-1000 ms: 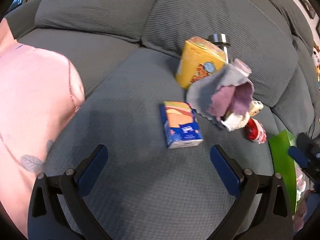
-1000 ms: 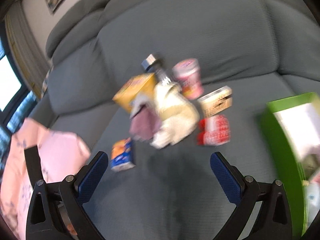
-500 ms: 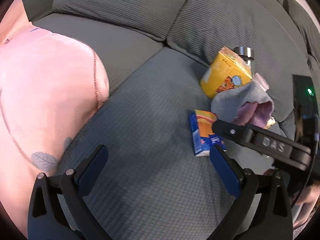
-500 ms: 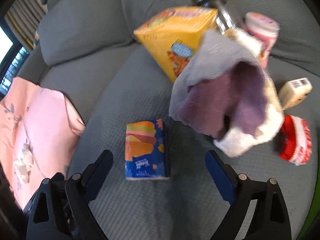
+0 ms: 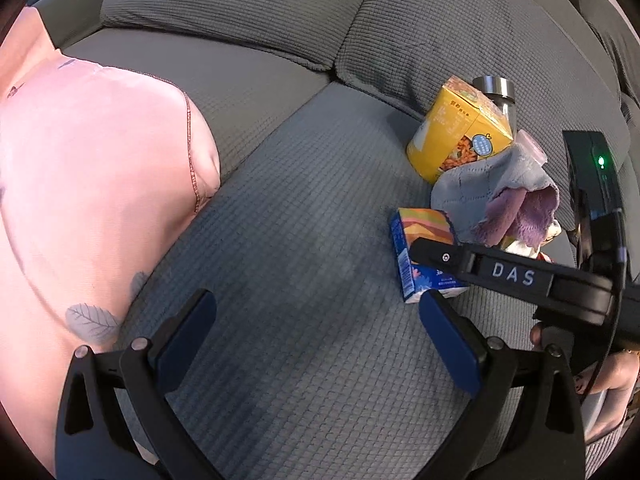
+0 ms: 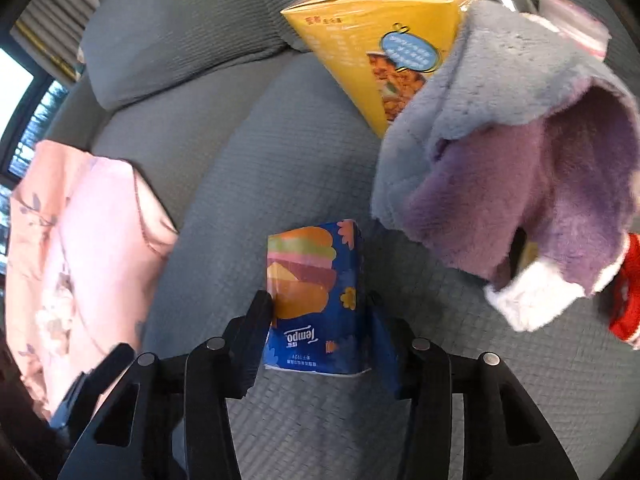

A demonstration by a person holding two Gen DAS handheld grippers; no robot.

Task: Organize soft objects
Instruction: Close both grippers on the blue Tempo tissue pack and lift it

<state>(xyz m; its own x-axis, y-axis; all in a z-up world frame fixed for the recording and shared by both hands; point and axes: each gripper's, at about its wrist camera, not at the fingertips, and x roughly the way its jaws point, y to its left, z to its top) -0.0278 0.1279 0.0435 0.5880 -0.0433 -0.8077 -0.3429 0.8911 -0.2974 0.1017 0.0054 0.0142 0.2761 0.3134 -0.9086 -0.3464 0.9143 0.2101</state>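
Note:
A blue tissue pack [image 6: 316, 292] with an orange burger print lies on the grey sofa seat [image 5: 304, 264]. My right gripper [image 6: 318, 320] is shut on the tissue pack, one finger on each side; it also shows in the left wrist view [image 5: 424, 252], across the pack [image 5: 420, 248]. A grey and purple fluffy cloth [image 6: 520, 168] lies bunched just right of the pack, also in the left wrist view [image 5: 504, 196]. A pink floral cushion [image 5: 80, 200] sits at the left. My left gripper [image 5: 316, 332] is open and empty above the seat.
A yellow snack box [image 6: 384, 40] leans by the cloth, with a metal-lidded jar [image 5: 494, 90] behind it. A red and white item [image 6: 628, 292] lies at the right edge. Grey back cushions [image 5: 240, 8] stand behind.
My right gripper has moved down and forward onto the tissue pack and closed around it. My left gripper has drifted slightly, staying open.

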